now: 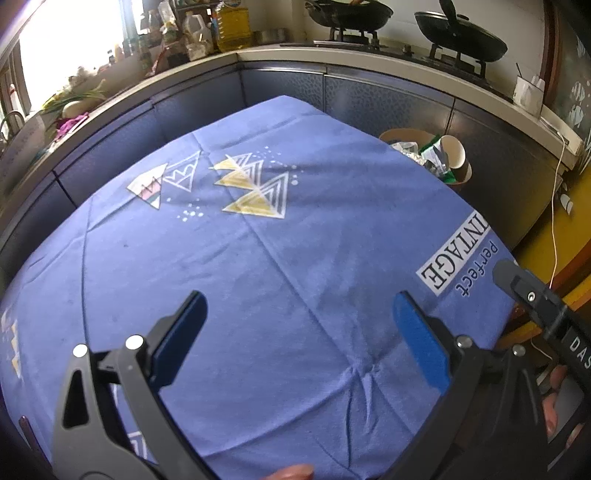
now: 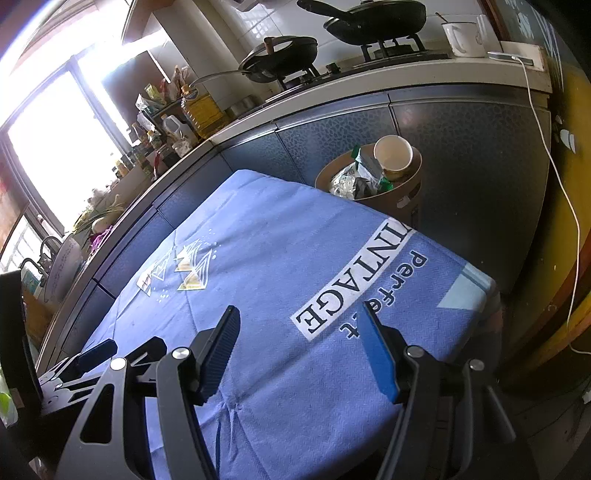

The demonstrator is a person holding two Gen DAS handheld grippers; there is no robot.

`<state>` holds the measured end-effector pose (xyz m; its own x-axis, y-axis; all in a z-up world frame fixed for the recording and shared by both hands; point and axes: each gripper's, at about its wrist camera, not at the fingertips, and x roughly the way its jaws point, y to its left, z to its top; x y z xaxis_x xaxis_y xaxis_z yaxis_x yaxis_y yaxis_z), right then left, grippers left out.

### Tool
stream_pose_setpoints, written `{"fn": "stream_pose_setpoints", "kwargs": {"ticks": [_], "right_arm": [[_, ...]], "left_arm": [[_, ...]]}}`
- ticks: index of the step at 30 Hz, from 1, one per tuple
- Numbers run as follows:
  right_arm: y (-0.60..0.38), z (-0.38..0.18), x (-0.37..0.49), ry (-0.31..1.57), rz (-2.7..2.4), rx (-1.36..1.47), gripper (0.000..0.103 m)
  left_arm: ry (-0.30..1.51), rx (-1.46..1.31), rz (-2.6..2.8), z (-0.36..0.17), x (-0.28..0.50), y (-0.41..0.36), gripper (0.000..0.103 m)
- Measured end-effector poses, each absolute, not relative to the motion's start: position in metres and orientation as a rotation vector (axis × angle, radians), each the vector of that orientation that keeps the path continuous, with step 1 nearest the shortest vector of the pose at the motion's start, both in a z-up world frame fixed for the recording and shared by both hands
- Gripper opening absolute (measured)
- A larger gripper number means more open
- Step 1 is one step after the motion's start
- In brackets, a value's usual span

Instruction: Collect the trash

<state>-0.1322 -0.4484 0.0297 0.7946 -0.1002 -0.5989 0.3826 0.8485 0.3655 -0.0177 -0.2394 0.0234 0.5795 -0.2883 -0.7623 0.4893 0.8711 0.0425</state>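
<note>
Trash bin (image 2: 384,199): brown, round, on the floor just beyond the table's far right corner, against the dark cabinet fronts. Contents: 1 paper cup (image 2: 392,154) lying on its side on top, crumpled foil (image 2: 345,182), green wrapper scraps.

Table cloth (image 2: 280,258): blue, printed triangles and lettering, nothing lying on it.

Left gripper (image 1: 299,325): above the cloth, blue pads wide apart, nothing between them.

Right gripper (image 2: 297,350): above the cloth's right side, pads apart, holding nothing.

Counter behind: 2 black woks (image 2: 373,20), 1 oil bottle (image 2: 201,107).
</note>
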Motion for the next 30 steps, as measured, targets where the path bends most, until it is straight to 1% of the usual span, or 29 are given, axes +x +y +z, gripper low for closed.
{"fn": "stream_pose_setpoints", "kwargs": {"ticks": [16,30], "right_arm": [[-0.4440,0.0296,-0.1351,0.604,-0.268,0.501,0.064],[-0.4416,0.0296,-0.1366,0.598,-0.264,0.508,0.064]], "left_arm": [[0.780,0.289,-0.430,0.0302,-0.0216,-0.2352,0.097],[0.772,0.317,-0.376,0.0291,-0.0222,-0.2365,0.097]]}}
